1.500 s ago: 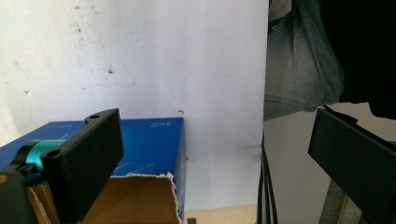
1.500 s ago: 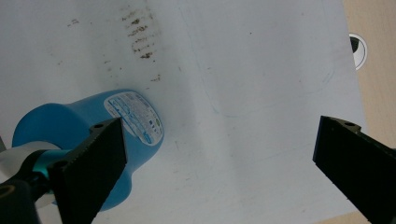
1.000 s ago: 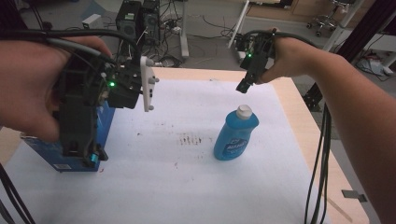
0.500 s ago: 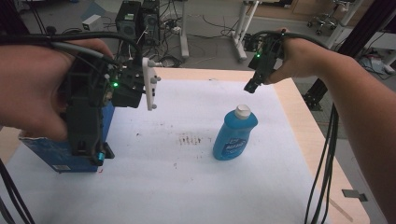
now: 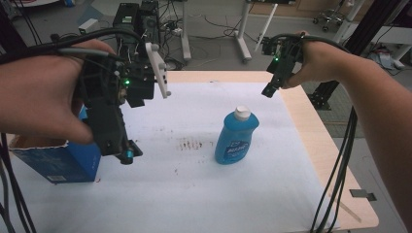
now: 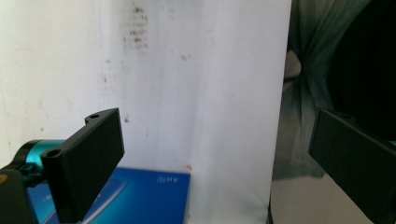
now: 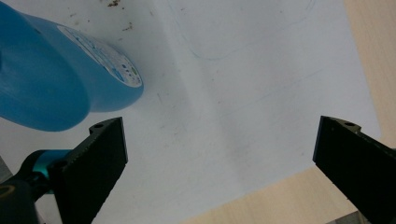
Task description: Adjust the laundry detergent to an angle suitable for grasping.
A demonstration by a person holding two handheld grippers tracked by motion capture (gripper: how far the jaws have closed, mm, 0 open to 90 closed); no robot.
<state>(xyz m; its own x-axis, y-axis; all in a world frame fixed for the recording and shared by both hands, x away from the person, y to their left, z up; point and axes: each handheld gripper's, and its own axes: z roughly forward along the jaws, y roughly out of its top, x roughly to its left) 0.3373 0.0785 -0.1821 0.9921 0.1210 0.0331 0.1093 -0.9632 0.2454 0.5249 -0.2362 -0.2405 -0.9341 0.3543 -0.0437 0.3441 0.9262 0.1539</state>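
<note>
Right gripper (image 5: 270, 91): lifted away from blue bottle (image 5: 235, 138), jaws open, empty; left gripper (image 5: 127, 154) likewise open; bottle stands released

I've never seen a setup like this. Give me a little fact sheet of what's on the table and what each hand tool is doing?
Surface: white sheet over a wooden table
Bottle: blue bottle with a white cap, upright near the middle
Box: blue box at the left edge, top open
Left gripper: fingers open, empty, raised beside the box
Right gripper: fingers open, empty, raised behind the bottle, not touching it
Marks: dark smudges left of the bottle
</note>
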